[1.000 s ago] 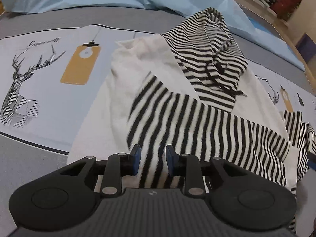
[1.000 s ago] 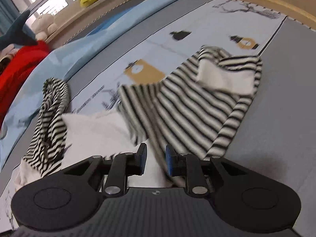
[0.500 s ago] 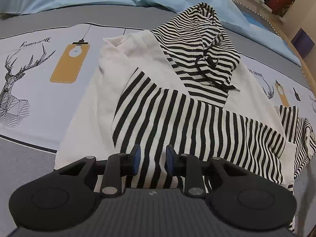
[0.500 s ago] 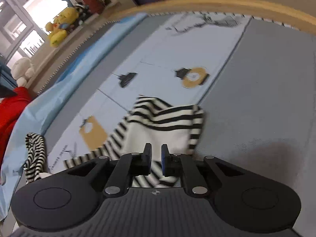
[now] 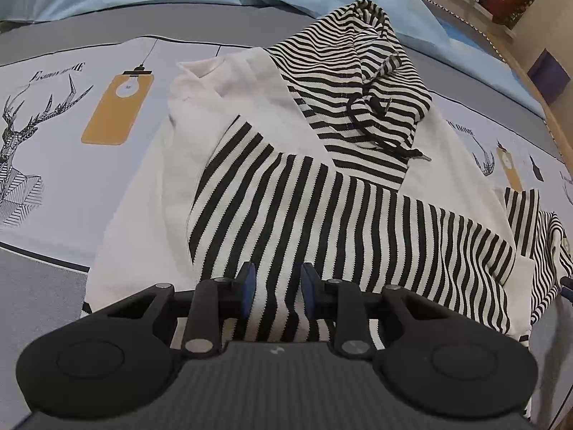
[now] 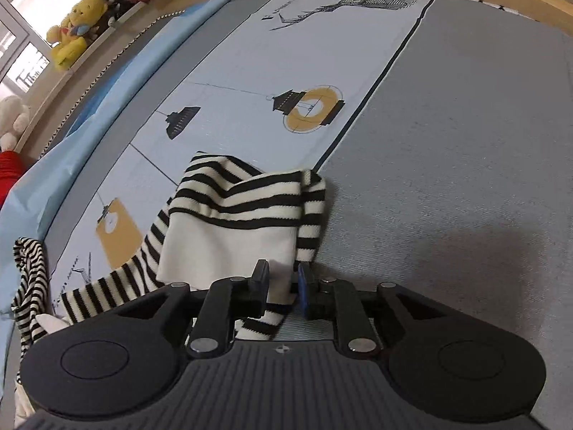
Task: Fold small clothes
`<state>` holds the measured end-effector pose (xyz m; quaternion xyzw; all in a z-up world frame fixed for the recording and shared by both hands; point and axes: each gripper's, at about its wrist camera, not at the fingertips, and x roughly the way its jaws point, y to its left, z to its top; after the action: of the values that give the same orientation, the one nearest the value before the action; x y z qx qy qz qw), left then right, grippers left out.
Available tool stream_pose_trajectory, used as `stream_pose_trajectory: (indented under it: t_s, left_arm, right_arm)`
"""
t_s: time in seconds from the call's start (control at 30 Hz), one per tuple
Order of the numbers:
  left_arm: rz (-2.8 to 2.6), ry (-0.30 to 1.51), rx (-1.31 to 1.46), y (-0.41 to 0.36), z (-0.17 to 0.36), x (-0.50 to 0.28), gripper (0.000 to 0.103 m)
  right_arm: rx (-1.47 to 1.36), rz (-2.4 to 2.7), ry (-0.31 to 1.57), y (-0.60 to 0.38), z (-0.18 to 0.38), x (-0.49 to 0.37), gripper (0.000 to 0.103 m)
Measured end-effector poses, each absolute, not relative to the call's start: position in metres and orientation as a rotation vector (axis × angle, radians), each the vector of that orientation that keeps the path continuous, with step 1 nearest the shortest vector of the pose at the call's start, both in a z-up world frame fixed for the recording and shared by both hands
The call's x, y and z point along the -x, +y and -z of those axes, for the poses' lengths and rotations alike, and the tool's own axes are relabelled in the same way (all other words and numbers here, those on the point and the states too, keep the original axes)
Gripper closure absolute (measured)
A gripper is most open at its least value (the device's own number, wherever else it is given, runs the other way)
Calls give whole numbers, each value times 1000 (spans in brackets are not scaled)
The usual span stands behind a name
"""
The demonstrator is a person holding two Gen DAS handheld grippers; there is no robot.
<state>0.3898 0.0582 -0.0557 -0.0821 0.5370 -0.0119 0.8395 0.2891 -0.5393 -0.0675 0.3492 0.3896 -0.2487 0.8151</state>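
Left tongs [image 5: 275, 288] stand parted over the hoodie [image 5: 250, 114]; right tongs [image 6: 283, 285], just reopening, straddle its cuff [image 6: 229, 247].

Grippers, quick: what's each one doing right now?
Left gripper: open above the folded striped sleeve.
Right gripper: jaws just opening, other sleeve's cuff between them.

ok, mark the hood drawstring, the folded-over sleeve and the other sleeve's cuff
hood drawstring [image 5: 372, 102], left wrist view, on the knot
folded-over sleeve [image 5: 322, 211], left wrist view, mid-sleeve on the stripes
sleeve cuff [image 6: 229, 247], right wrist view, plain white band
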Motion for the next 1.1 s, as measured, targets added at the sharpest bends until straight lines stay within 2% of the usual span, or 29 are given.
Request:
stream_pose_trajectory:
  t_s: [0.2, 0.27, 0.5, 0.63, 0.77, 0.9, 0.93, 1.03, 1.1]
  left_arm:
    - [30, 1138, 178, 59, 56, -389, 72]
    - [26, 1139, 184, 60, 56, -389, 72]
    - [22, 1127, 197, 67, 52, -387, 72]
    - [5, 1116, 219, 75, 48, -384, 72]
    - [-28, 1091, 257, 86, 42, -382, 72]
    - [-57, 1084, 326, 100, 41, -383, 72]
    - [-54, 1090, 354, 103, 42, -383, 72]
    - [-35, 1119, 461, 112, 49, -383, 72]
    - [-24, 1137, 504, 114, 52, -384, 72]
  right_arm:
    - [-723, 524, 826, -536, 70, -294, 78]
    - [-707, 524, 813, -532, 66, -295, 93]
    - [-749, 470, 648, -486, 11, -289, 97]
    - [-869, 306, 553, -427, -19, -282, 97]
    - [-1200, 46, 507, -355, -9, -274, 98]
    - [-1468, -301, 760, -263, 39, -290, 98]
    - [-1416, -324, 890, -239, 49, -295, 95]
    - [-1196, -277, 1172, -202, 67, -300, 94]
    - [-1109, -236, 1246, -200, 71, -298, 94]
